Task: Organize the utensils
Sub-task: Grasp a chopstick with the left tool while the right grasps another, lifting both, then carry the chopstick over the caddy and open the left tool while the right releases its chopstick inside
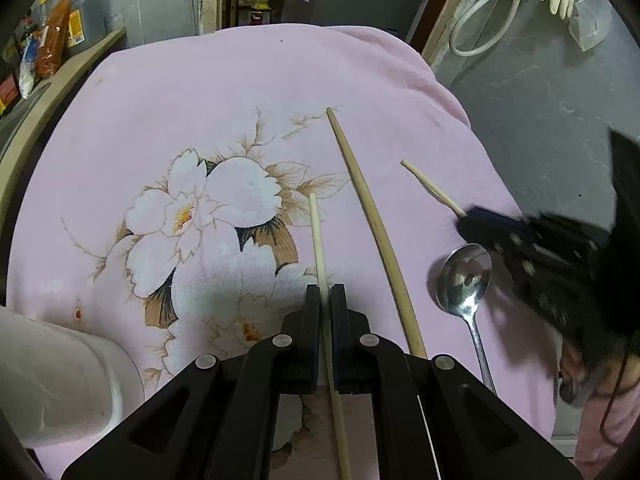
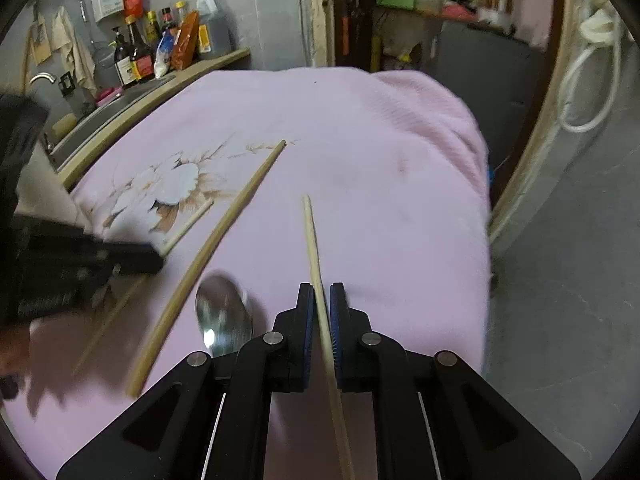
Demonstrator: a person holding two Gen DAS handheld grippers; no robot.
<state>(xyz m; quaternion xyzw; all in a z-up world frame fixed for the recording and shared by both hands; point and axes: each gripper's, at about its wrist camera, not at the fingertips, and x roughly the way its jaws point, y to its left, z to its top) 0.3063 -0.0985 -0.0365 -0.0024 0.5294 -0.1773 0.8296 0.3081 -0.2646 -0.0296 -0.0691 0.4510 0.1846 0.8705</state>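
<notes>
The right gripper (image 1: 464,218) is smeared by motion beside the spoon (image 1: 464,276), hiding most of its chopstick (image 1: 432,188). The spoon's handle is cut off behind the left gripper (image 1: 326,292). Beyond the spoon, bottle (image 2: 138,54) labels are unreadable.

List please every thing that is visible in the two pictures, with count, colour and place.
chopsticks: two, pale, one clamped in each gripper
long stick: one, tan, lying on cloth between grippers
spoon: one, silver, on cloth beside long stick
cloth: one, pink with flower print, covering table
container: one, white, near left corner
bottles: several, dark and orange, on shelf behind
left gripper: black, shut on chopstick
right gripper: black, shut on chopstick
</notes>
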